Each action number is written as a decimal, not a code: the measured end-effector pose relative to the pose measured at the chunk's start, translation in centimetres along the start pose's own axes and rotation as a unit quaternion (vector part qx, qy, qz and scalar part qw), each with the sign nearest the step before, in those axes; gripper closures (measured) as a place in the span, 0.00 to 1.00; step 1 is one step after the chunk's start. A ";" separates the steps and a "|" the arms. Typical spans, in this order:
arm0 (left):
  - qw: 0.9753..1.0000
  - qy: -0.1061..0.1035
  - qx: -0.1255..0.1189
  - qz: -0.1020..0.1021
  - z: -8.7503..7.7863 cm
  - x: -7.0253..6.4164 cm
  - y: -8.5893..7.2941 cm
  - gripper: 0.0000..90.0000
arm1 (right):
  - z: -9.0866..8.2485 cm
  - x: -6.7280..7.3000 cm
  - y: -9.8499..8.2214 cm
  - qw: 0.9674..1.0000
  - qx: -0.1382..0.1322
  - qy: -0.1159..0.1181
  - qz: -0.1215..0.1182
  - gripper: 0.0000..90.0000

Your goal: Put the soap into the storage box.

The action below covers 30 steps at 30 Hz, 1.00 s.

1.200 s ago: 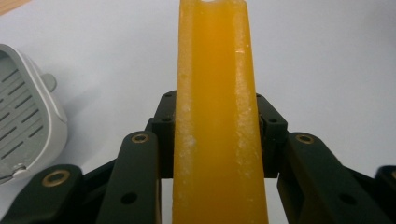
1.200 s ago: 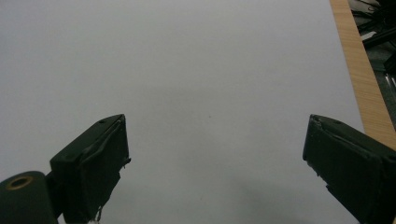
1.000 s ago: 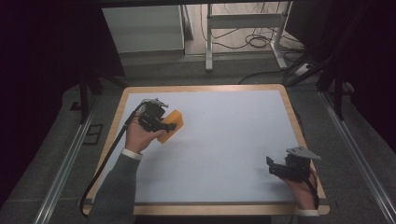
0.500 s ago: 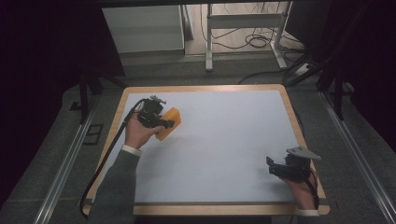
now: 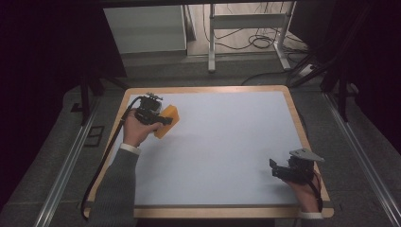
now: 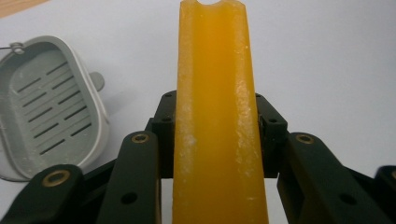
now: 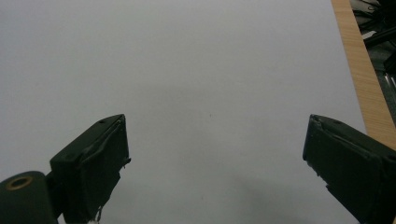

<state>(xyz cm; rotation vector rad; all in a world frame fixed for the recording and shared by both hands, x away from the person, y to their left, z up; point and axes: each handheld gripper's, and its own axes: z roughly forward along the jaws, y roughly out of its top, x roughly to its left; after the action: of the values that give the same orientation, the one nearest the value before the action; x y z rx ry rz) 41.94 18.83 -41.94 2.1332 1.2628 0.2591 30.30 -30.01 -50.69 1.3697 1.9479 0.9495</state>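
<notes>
White table (image 5: pixel 222 142), grey dish (image 6: pixel 46 107)

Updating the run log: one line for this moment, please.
left gripper: shut on orange bar | right gripper: open, empty | grey dish: on table

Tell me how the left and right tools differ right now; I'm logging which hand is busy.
The left tool is shut on an orange bar, while the right tool is open and holds nothing. The left tool sits at the table's far left, the right tool at its near right. Both have black jaws.
</notes>
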 end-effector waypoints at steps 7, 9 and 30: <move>1.000 0.003 -0.004 -0.013 -0.1 0.9 0.4 0.68 | 0.0 0.0 0.0 1.000 0.001 0.000 0.000 0.08; 1.000 0.001 -0.004 -0.018 0.0 1.2 0.5 0.68 | 0.0 0.0 0.0 1.000 0.000 0.000 0.000 0.08; 0.998 0.010 -0.001 -0.063 1.0 4.5 1.1 0.68 | 0.1 0.1 0.0 1.000 0.002 0.000 -0.002 0.08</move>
<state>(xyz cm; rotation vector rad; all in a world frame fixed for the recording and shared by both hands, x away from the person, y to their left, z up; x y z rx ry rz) 45.51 21.82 -42.65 2.0452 1.4009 0.2269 30.34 -29.92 -50.80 1.3677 1.9521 0.9443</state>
